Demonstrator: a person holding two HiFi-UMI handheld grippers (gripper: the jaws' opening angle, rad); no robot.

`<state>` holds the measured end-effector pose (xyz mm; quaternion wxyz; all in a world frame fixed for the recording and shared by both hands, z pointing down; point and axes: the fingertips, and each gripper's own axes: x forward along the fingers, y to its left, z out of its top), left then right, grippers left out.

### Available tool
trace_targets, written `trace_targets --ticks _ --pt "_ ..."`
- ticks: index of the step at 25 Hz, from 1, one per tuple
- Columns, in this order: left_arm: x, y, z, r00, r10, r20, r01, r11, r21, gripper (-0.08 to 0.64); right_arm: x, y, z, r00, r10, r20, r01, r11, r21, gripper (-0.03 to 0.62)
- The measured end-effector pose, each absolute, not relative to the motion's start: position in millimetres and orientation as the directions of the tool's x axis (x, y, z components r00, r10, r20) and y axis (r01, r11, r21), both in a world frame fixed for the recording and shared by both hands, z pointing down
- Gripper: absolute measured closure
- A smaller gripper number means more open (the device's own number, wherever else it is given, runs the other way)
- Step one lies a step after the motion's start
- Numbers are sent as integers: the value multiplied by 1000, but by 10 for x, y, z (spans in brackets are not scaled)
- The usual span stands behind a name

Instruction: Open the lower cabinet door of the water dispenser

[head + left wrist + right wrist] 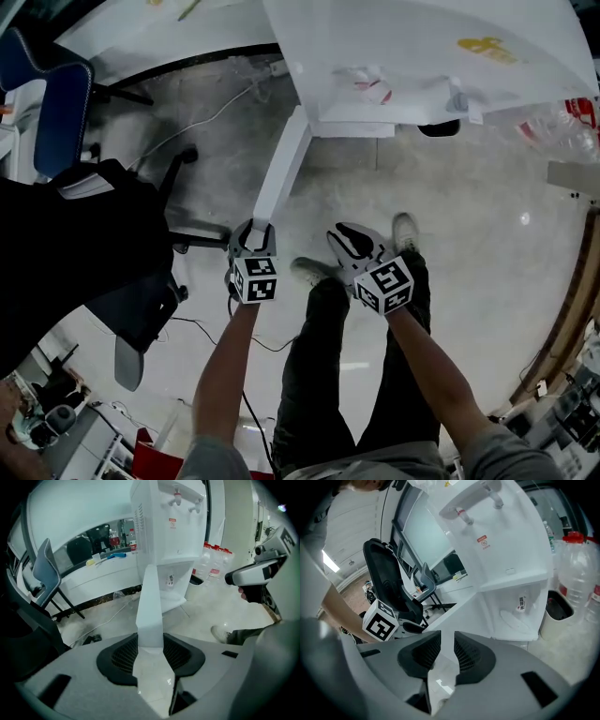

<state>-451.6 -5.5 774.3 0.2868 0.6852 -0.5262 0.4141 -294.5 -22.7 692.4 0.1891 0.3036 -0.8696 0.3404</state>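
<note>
Glossy grey floor (469, 206) with a bright glint of light on it and a white cable (202, 117) snaking across. A long curved white desk (89, 576) runs along the back, with a blue chair (47, 566) beside it. There's a black office chair (122, 253) closer in. Clear water jugs (581, 573) stand by a dark bin (555, 606).

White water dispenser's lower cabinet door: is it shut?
No, the white lower cabinet door stands swung out from the water dispenser, its edge in the left gripper.
</note>
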Motion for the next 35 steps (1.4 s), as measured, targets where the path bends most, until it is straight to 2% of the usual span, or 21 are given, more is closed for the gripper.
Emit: trace_targets --ticks 8,16,18,24,35 --pt "-4617 -72 7783 103 -458 883 -947 -317 -53 390 -2917 -203 6676 -724 -450 523 -688 527 -498 557" --pt "-4437 -35 7308 92 -488 868 -979 -205 -11 388 -2816 -207 6151 -729 -439 525 -684 509 -523 578" --pt "-4327 -55 7042 123 -510 851 -982 -188 29 391 -2800 -239 5979 -730 -438 525 -683 513 -521 580" --pt "-3977 -232 6043 179 -627 758 -981 -167 94 460 -2780 -409 5349 -740 -446 504 -672 536 -511 580" --pt "-3800 -545 4249 131 -794 593 -987 -49 153 532 -2743 -679 3875 -785 -472 402 -620 602 -504 581"
